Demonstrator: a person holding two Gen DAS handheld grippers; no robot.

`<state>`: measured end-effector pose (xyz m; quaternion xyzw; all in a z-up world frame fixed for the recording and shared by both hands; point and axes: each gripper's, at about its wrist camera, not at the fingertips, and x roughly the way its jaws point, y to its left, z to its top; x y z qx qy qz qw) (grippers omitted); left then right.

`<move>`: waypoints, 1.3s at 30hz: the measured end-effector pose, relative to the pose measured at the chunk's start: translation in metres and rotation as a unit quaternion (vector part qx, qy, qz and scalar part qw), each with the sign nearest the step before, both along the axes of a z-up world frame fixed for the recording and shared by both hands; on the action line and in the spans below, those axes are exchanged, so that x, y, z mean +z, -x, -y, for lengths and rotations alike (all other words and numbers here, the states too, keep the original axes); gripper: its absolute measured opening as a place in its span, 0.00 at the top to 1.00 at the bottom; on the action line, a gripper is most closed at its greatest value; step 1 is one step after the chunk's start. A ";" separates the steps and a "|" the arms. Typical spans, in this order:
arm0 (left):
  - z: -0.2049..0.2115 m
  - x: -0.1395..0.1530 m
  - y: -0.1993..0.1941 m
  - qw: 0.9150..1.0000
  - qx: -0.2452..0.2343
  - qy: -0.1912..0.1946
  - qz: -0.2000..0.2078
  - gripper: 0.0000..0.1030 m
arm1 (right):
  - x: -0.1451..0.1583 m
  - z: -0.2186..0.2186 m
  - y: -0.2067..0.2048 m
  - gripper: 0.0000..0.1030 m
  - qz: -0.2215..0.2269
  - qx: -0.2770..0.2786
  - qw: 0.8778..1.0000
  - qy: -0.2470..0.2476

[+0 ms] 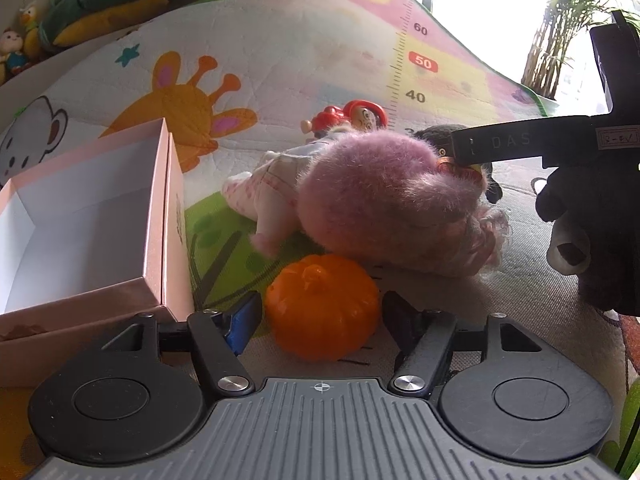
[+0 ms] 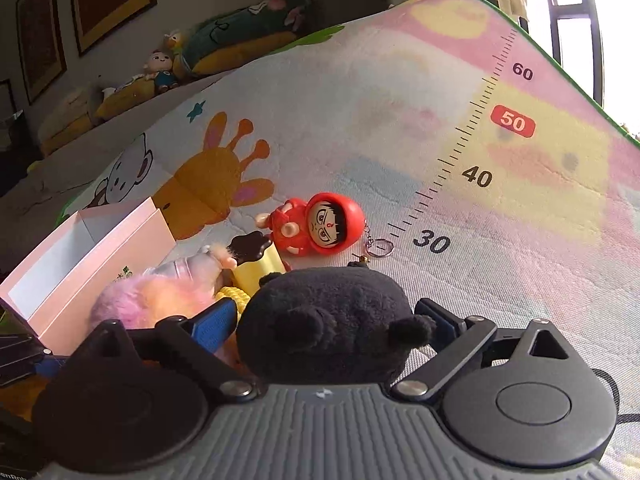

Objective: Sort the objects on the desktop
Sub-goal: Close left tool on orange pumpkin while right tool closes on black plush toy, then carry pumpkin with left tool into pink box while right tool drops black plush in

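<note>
1. Pink box (image 1: 92,216) sits open on the play mat, left of the pile.
2. Black plush (image 2: 324,320) sits between the right tool (image 2: 332,320) fingers, spread wide, looks barely gripped.
3. Orange pumpkin (image 1: 322,312) is dead ahead between the left tool (image 1: 320,312) fingers, half-open, not touching it.

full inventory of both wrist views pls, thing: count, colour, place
play mat: 1, pastel with cartoon animals and a printed ruler, under everything
box: 1, pink outside and white inside, open, left on mat
pumpkin toy: 1, orange, between the left fingers
fluffy doll: 1, pink-purple, behind the pumpkin toy
black plush: 1, black, between the right fingers
red figure keychain: 1, red, lying by the ruler's 30 mark
yellow piece: 1, yellow with black top, beside the black plush
left hand-held gripper: 1, black, straddling the pumpkin toy
right hand-held gripper: 1, black, straddling the black plush
</note>
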<state>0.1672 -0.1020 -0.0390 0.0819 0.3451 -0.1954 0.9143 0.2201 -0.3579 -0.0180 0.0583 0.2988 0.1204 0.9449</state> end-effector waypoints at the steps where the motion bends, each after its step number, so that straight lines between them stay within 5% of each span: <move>1: 0.000 0.000 0.001 1.000 -0.003 -0.001 0.003 0.36 | 0.001 0.000 0.001 0.15 0.000 0.003 1.000 0.000; 20: -0.018 0.034 0.035 0.997 -0.042 0.039 0.042 0.36 | 0.057 0.019 0.085 0.16 0.056 0.000 0.998 -0.021; 27: -0.045 0.070 0.051 0.991 -0.063 0.093 0.071 0.37 | 0.093 -0.005 0.102 0.16 0.091 0.029 0.995 -0.023; 31: -0.083 0.090 0.047 0.989 -0.029 0.094 0.112 0.37 | 0.113 -0.036 0.093 0.16 0.104 0.062 0.992 -0.020; 39: -0.173 0.102 0.009 0.988 0.080 0.022 0.132 0.36 | 0.123 -0.140 0.038 0.16 0.085 0.184 0.979 -0.016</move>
